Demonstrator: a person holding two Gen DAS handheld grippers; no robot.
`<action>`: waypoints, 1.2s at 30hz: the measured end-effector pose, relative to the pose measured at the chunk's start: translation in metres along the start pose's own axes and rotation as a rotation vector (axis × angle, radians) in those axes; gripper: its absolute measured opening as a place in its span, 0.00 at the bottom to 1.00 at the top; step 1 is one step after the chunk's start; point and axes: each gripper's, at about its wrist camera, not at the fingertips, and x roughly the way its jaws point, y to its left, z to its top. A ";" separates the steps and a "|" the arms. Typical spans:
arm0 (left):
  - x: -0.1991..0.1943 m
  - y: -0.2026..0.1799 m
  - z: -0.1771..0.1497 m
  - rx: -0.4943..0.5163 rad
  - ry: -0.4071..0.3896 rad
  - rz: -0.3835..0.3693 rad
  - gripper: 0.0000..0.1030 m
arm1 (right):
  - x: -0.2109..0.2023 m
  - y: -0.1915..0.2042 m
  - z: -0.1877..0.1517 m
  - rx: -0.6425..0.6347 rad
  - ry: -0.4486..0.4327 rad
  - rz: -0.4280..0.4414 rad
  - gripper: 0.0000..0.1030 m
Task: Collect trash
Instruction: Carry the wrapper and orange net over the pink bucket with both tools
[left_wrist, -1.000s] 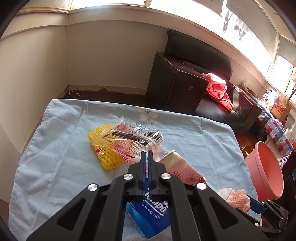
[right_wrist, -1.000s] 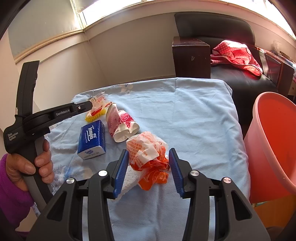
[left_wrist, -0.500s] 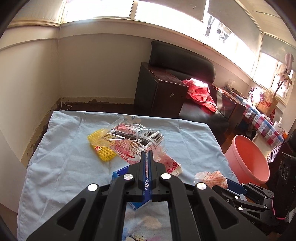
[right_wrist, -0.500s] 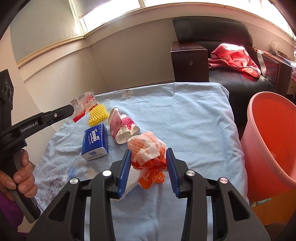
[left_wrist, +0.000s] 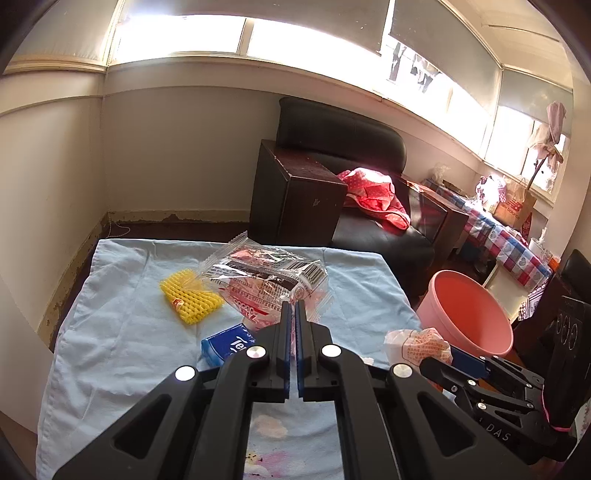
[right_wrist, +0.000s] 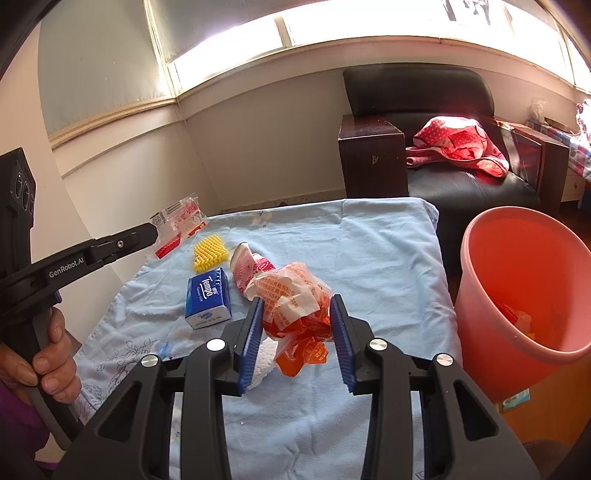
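Blue cloth (right_wrist: 369, 240) over a table by the window; pink bucket (right_wrist: 524, 280) just off its right edge, contents blurred. My left claw (left_wrist: 291, 314) is clamped on a clear wrapper (left_wrist: 266, 280), which hides the paper cup (right_wrist: 251, 266) from its camera. My right claw (right_wrist: 297, 306) pinches a crumpled orange wrapper (right_wrist: 295, 299), lower end dangling.

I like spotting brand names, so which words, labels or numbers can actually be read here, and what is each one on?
"Tempo": blue tissue pack on the table.
"GenRobot.AI": side of the left gripper, seen from the right wrist.
"DAS": body of the right gripper; any letters before it are unclear.
"new balance": brown paper bag far off, barely legible.
Barcode and print on the clear wrapper: too small.
Print on the crumpled orange wrapper: unreadable.
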 end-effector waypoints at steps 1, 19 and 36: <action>-0.002 -0.003 0.000 0.005 -0.005 -0.006 0.01 | -0.004 -0.001 0.001 0.002 -0.010 -0.006 0.36; -0.006 -0.101 0.004 0.133 -0.061 -0.189 0.02 | -0.068 -0.078 0.005 0.134 -0.173 -0.190 0.36; 0.044 -0.218 0.000 0.274 -0.012 -0.362 0.02 | -0.087 -0.161 -0.005 0.278 -0.233 -0.334 0.36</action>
